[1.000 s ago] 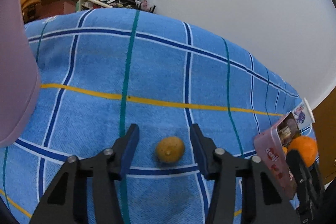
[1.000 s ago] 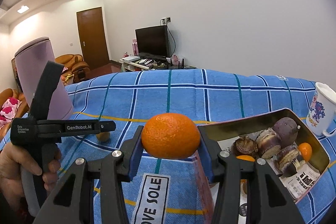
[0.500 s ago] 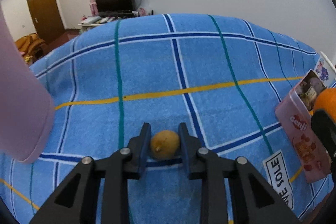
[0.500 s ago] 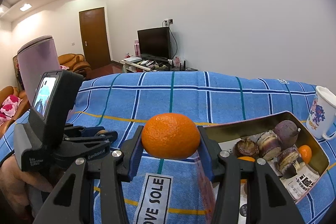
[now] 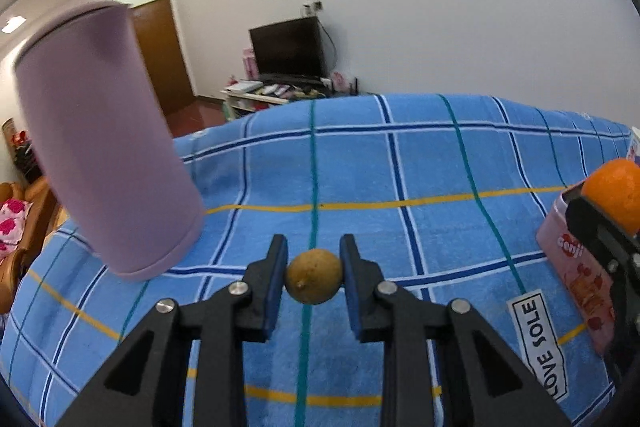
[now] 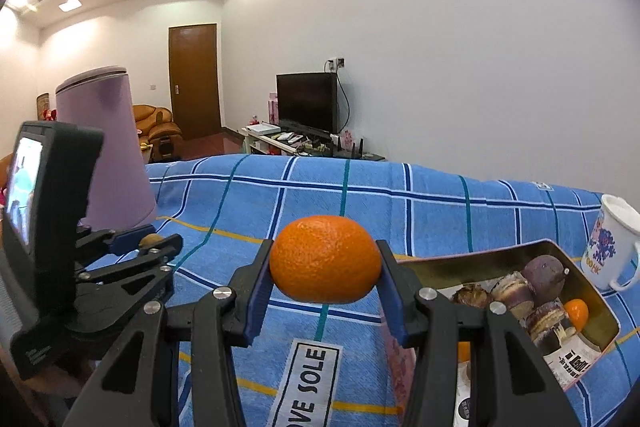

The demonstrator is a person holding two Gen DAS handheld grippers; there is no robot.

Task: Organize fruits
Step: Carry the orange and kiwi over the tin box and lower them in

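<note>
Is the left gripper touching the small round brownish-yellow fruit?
Touching. In the left wrist view, both blue pads of the left gripper press against the sides of the small round brownish-yellow fruit.

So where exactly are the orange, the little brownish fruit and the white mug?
orange (image 6: 325,259), right wrist view, middle of its peel.
little brownish fruit (image 5: 314,275), left wrist view, centre of its skin.
white mug (image 6: 610,241), right wrist view, printed side wall.

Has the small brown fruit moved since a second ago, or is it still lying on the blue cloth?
Yes. The small brown fruit is now clamped in the left tongs and lifted off the blue cloth, as the right wrist view shows.
</note>
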